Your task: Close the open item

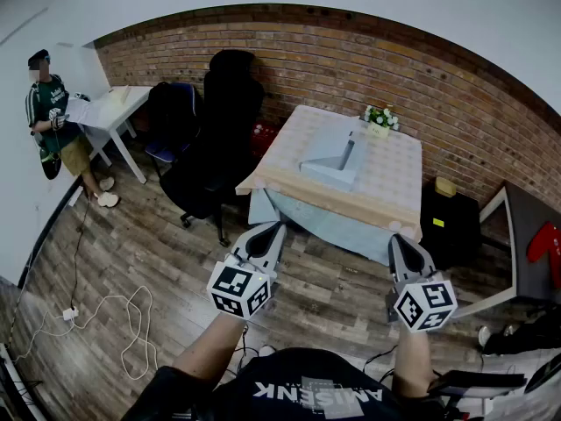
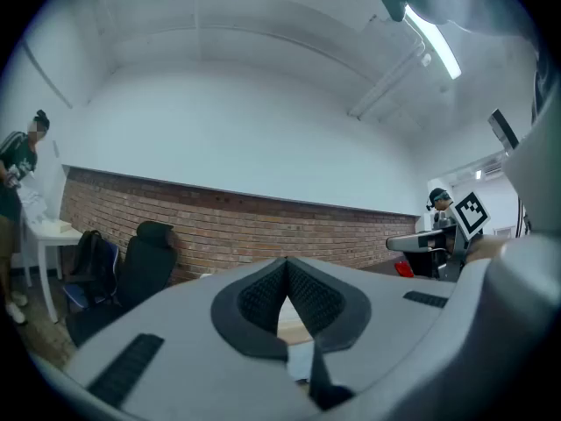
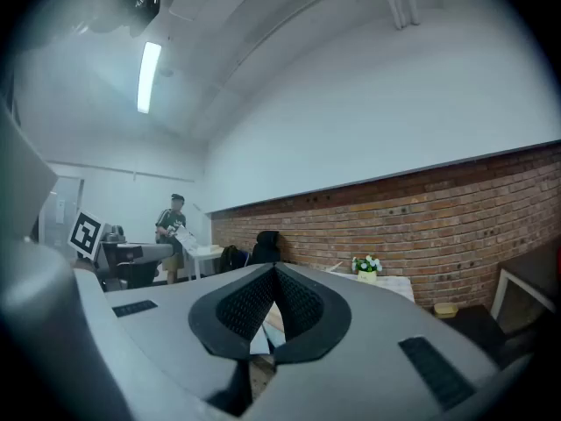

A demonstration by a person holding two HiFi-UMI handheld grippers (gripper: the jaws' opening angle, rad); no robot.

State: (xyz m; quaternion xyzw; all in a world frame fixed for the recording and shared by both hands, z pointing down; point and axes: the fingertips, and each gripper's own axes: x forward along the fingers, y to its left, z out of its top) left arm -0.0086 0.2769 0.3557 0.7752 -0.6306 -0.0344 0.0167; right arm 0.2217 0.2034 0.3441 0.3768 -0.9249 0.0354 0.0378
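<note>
Grey and partly open, a thing that looked like a laptop (image 1: 337, 160) sat near the middle of the tabletop (image 1: 394, 187). Its lid stood up from the flat part. A small pot of flowers (image 1: 379, 117) stood behind it, close to the brick wall (image 1: 351, 51).

The left tool (image 1: 267, 235) and the right tool (image 1: 401, 251) were held out level over the wooden floor (image 1: 131, 253). They were well apart from the tabletop. Both tools were squeezed together at the tips. Nothing was between them.

The step in hand looked like getting closer, because the tools could not reach the lid from there. To do it well, the person would likely walk up to the near edge of the tabletop and keep clear of the black chair (image 1: 219, 130) on the left. Then one closed tool could press on the top edge of the lid and bring it down slowly. The other tool could rest on the flat part so it did not slide on the cloth. A hard push might slam the lid or pull the cloth.

Some things were hard to see. The laptop was small in the head view, so it was not clear which way its lid faced or where it bent. In both gripper views the tool's own pads covered most of the tabletop, and the laptop could not be made out there. Another person (image 1: 48, 117) stood far off at the left by a white desk (image 1: 110, 108).
</note>
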